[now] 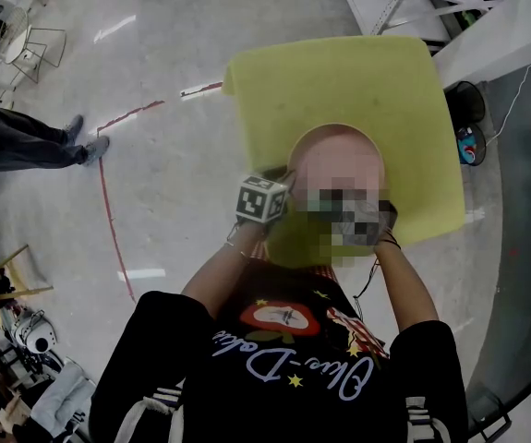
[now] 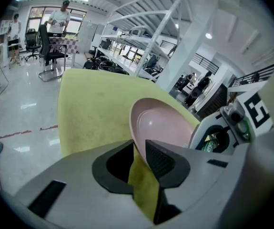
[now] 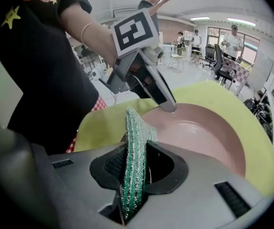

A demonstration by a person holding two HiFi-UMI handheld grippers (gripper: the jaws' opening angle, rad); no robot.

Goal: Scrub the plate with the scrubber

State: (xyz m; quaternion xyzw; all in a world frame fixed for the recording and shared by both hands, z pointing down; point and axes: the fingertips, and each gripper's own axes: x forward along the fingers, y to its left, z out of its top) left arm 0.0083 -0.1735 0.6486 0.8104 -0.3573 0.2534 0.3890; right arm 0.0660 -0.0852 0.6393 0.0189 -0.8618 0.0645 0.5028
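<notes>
Black T-shirt (image 1: 283, 367) fills the bottom of the head view, with both forearms reaching from it over a yellow table (image 1: 339, 81). Far left in that view a bystander's legs (image 1: 34, 141) stand on the pale floor, and a red tape line (image 1: 108, 201) runs between them and the table. The left gripper (image 2: 139, 147) shows there only as its marker cube; its own view is the one that shows the claw, closed narrowly on the near rim of the pink plate (image 2: 163, 125), the rim pinched between the two dark pads. The plate sits over the yellow table and looks tilted, though I cannot tell whether its far edge is lifted off the surface. The left gripper view also takes in white shelving (image 2: 146, 37) and an office chair (image 2: 48, 51) behind the table, which the head view does not show. The head view is blurred over the middle of the plate and over the right gripper (image 3: 136, 151), so its grip reads only from the right gripper view: the claw is closed on a green scrubber (image 3: 136, 132) that stands on edge between the pads, its top poking out just beside the plate's near rim. Whether scrubber and plate touch I cannot tell. That view also shows the left gripper's tips clamped on the plate's far rim.
</notes>
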